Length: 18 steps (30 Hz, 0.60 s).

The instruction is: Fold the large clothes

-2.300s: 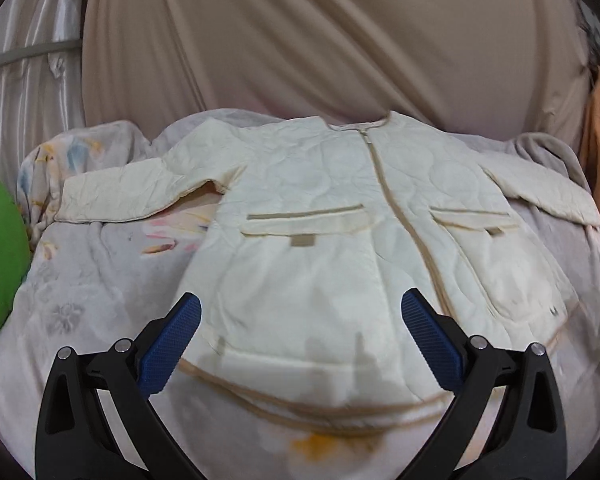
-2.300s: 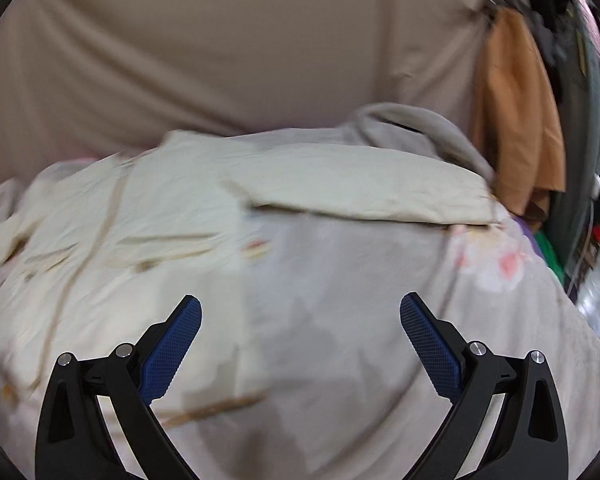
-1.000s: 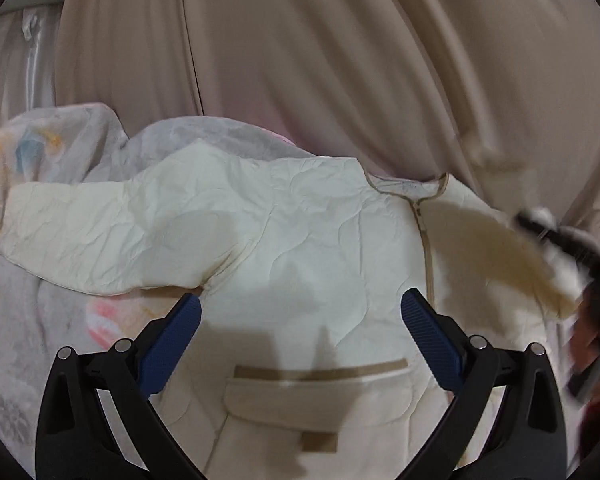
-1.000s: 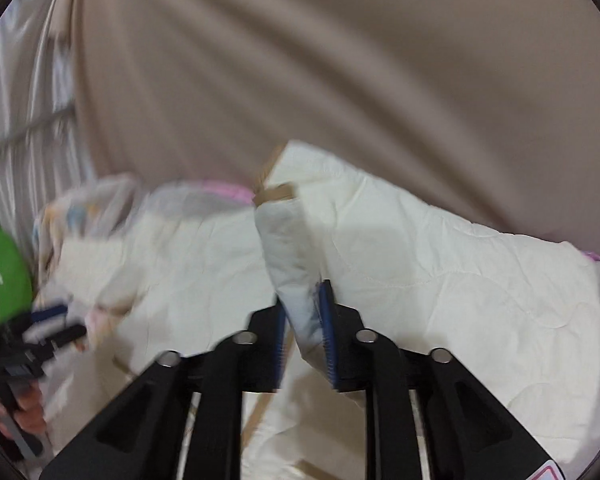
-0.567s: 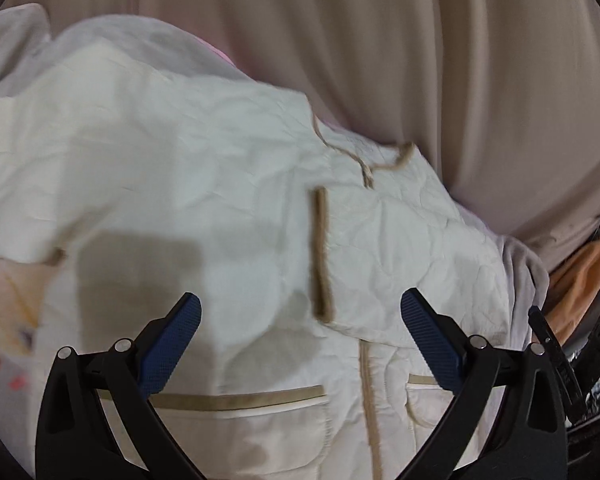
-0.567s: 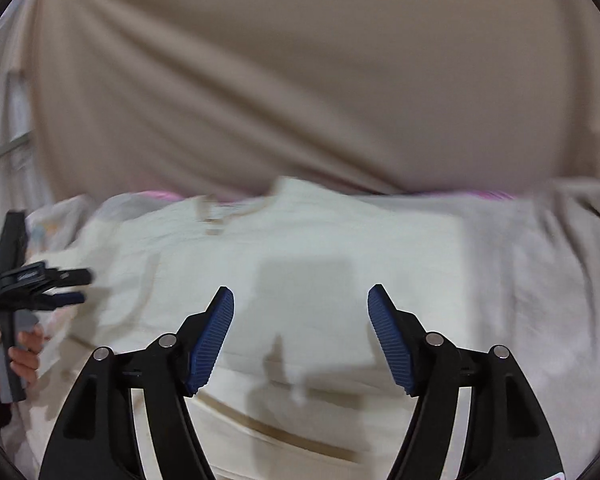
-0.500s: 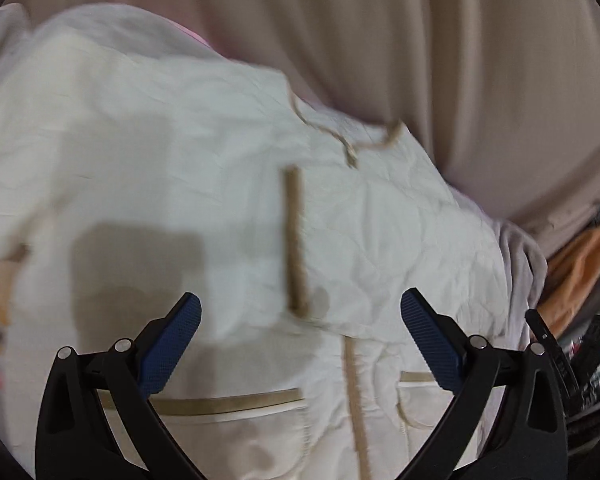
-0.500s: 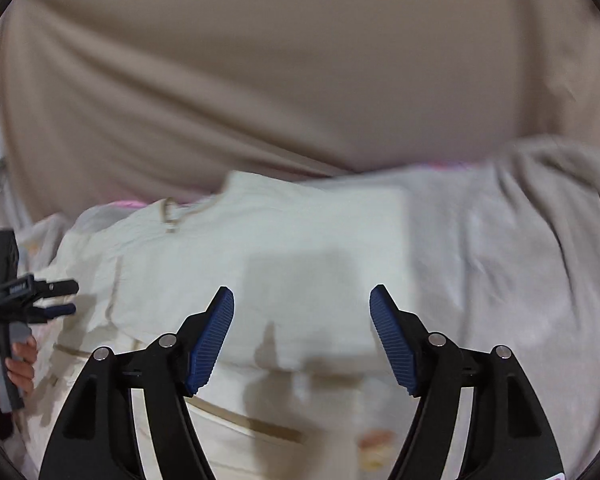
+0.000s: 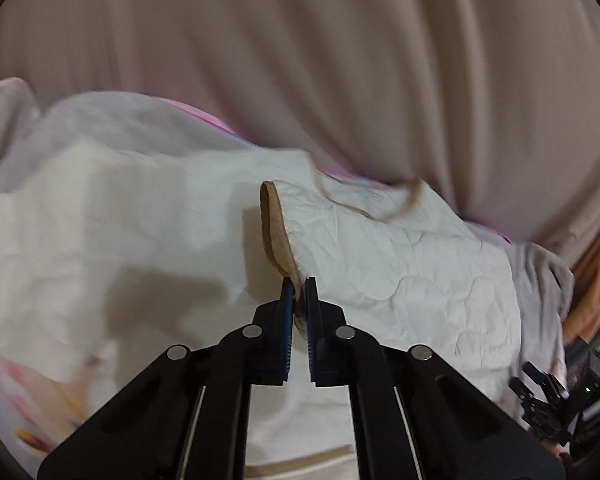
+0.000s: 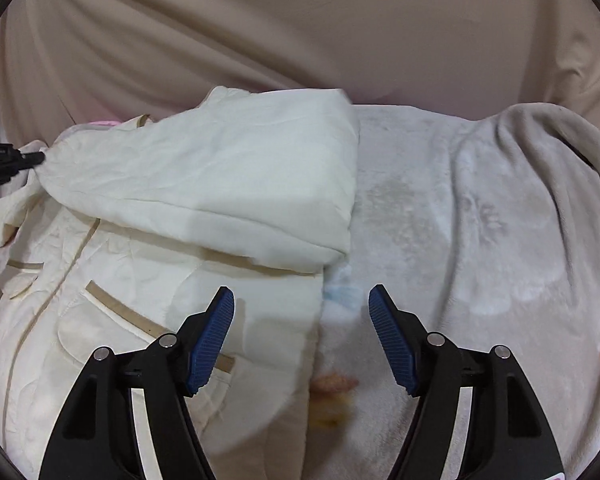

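Note:
A cream quilted jacket [image 9: 400, 264] with tan trim lies front-up on the bed. Its right sleeve [image 10: 220, 184] is folded across the chest. My left gripper [image 9: 299, 280] is shut on the tan cuff [image 9: 274, 232] of that sleeve, holding it over the jacket's middle; it also shows at the left edge of the right wrist view [image 10: 4, 162]. My right gripper [image 10: 302, 304] is open and empty above the jacket's right side edge, beside a pocket [image 10: 140, 320].
A pale floral blanket [image 10: 460, 240] covers the bed, bunched up at the far right. A beige curtain [image 10: 300, 28] hangs behind. Orange cloth [image 9: 596, 272] and dark clutter sit off the bed's right side.
My left gripper has closed on the sleeve cuff that was lying folded over the chest. My right gripper, which let the cuff go, has drawn back towards the jacket's right edge.

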### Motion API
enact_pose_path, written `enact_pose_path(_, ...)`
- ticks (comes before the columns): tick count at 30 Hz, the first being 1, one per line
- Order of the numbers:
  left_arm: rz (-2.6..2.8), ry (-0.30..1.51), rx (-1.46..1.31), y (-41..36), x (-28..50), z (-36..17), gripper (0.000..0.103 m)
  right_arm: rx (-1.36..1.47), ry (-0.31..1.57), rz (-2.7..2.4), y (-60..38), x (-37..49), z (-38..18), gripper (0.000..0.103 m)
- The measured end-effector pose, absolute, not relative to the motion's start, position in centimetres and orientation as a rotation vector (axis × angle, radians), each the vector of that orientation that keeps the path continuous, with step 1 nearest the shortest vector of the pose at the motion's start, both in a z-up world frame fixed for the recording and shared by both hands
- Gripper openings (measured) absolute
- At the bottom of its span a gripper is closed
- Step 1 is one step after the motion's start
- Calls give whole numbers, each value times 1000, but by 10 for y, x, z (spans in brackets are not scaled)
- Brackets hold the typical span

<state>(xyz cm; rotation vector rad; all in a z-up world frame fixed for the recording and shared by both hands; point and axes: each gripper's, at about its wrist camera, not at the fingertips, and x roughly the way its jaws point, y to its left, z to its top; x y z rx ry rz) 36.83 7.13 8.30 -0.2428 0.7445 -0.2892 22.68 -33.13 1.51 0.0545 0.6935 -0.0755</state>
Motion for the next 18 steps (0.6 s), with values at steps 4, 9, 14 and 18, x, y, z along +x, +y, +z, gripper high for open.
enact_pose_path(4,-244,811,-269,97,383,54,5,42,677,-90,-326,243,21,58)
enact_pose_path(9,-236,846,-275,89,389,25,5,15,734,-93,-316,274,20,43)
enact_pose_path(14,-278,864,-272,86,385,11,6,135,697,-66,-338,272,30,12)
enact_pose_path(18,-286,869,-205,70,379,-7,6,171,745,-85,-355,270,14,11)
